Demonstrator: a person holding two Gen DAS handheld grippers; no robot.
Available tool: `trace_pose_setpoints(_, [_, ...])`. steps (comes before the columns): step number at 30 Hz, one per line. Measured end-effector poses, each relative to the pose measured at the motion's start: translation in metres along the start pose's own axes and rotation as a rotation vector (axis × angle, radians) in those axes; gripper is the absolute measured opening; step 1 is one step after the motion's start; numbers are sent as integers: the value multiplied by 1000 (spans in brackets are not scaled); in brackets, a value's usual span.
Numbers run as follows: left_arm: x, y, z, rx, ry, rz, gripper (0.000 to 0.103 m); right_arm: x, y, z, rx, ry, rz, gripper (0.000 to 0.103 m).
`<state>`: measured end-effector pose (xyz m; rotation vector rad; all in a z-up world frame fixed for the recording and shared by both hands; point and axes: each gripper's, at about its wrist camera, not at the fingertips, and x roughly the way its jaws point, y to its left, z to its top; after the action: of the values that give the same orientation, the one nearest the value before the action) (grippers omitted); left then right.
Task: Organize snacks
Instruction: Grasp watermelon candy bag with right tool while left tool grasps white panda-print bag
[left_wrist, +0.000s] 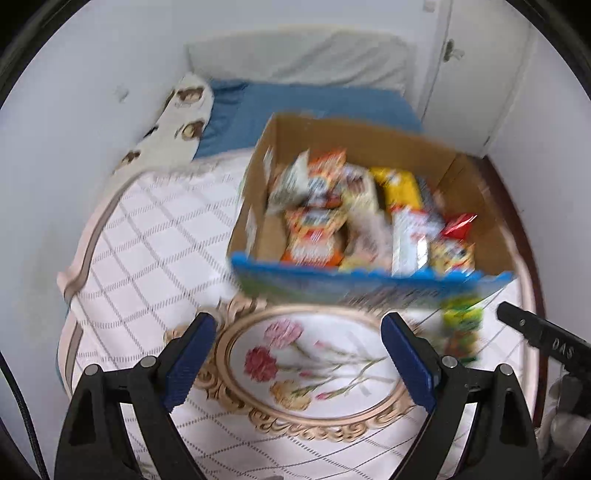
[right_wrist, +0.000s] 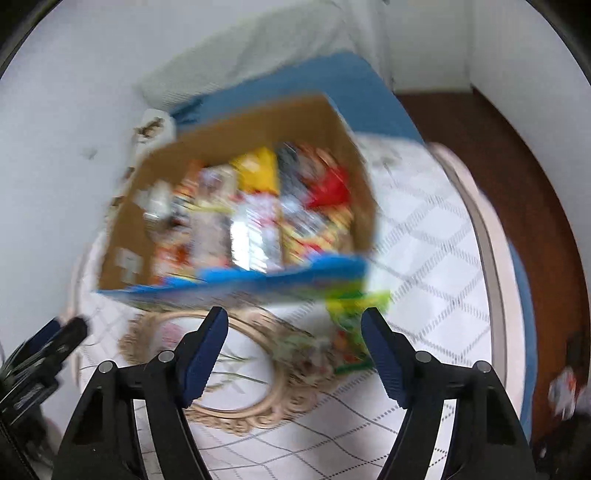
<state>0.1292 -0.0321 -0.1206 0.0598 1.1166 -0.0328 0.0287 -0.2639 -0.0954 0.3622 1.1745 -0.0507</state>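
A cardboard box (left_wrist: 369, 133) with a blue printed front flap stands on the bed, filled with several snack packets (left_wrist: 354, 206) in orange, yellow, white and red. The same box (right_wrist: 258, 118) shows blurred in the right wrist view. In front of it lies an oval tray (left_wrist: 221, 339) with a flower picture and a carved rim. A green snack packet (left_wrist: 461, 328) lies at the tray's right end, near the box corner. My left gripper (left_wrist: 299, 321) hangs open over the tray, holding nothing. My right gripper (right_wrist: 295, 314) is open above the tray (right_wrist: 273, 384), with the green packet (right_wrist: 351, 332) just inside its right finger.
The bed has a white checked quilt (left_wrist: 147, 240), a blue sheet (left_wrist: 314, 99) and a white pillow behind the box. A patterned cushion (left_wrist: 184, 110) leans on the wall at the left. Brown floor (right_wrist: 498, 166) runs along the bed's right side.
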Motion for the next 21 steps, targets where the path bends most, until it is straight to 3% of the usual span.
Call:
trace_pose_setpoints(8, [64,-25,-37,40,160,34,92,98,-46,-18,37,175,-63,77])
trace_pose_setpoints(11, [79,-41,-45,56,224,16,92,126,-49,-23,25,225,-81,57])
trace_pose_setpoints(17, [87,-73,-49,113,268,-37,92,124,-38,-44,-29,240,-20,53])
trace_pose_setpoints(21, [98,-100,-49,146,316,-86,92,106,-65,-56,37,230,8,53])
